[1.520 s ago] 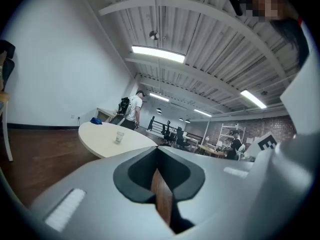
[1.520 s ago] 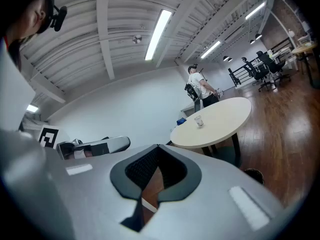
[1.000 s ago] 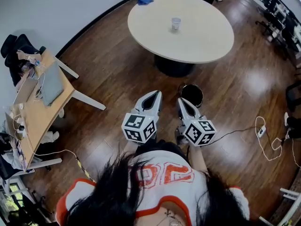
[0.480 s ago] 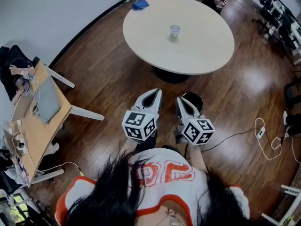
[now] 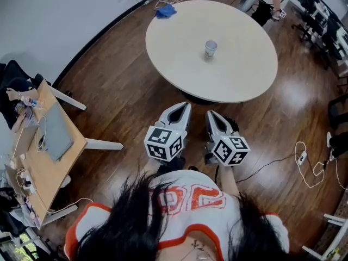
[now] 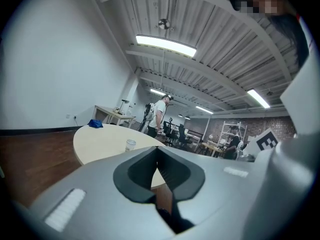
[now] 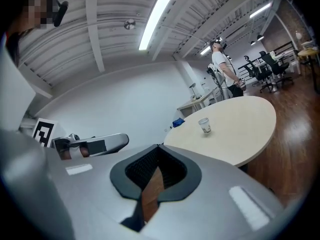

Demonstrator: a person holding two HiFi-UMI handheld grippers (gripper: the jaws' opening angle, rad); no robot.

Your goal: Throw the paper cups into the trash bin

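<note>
A single white paper cup [image 5: 210, 48] stands upright near the middle of the round beige table [image 5: 239, 75]. The cup [image 6: 130, 144] is also in the left gripper view, and the cup [image 7: 203, 125] in the right gripper view. Both grippers are held side by side over the wooden floor, short of the table's near edge. My left gripper [image 5: 182, 107] has its jaws shut with nothing in them. My right gripper [image 5: 210, 115] is likewise shut and empty. The black trash bin [image 5: 232, 124] is mostly hidden behind the right gripper, by the table's base.
A blue cloth [image 5: 165, 11] lies at the table's far edge. A wooden desk [image 5: 49, 145] with a laptop and clutter stands at left. Cables [image 5: 304, 159] trail over the floor at right, with office chairs [image 5: 331, 31] beyond. A person [image 6: 159, 115] stands behind the table.
The view has shifted closer to the table. The trash bin, plainly seen before, now sits mostly behind the right gripper. Both grippers keep their pose, jaws shut.
</note>
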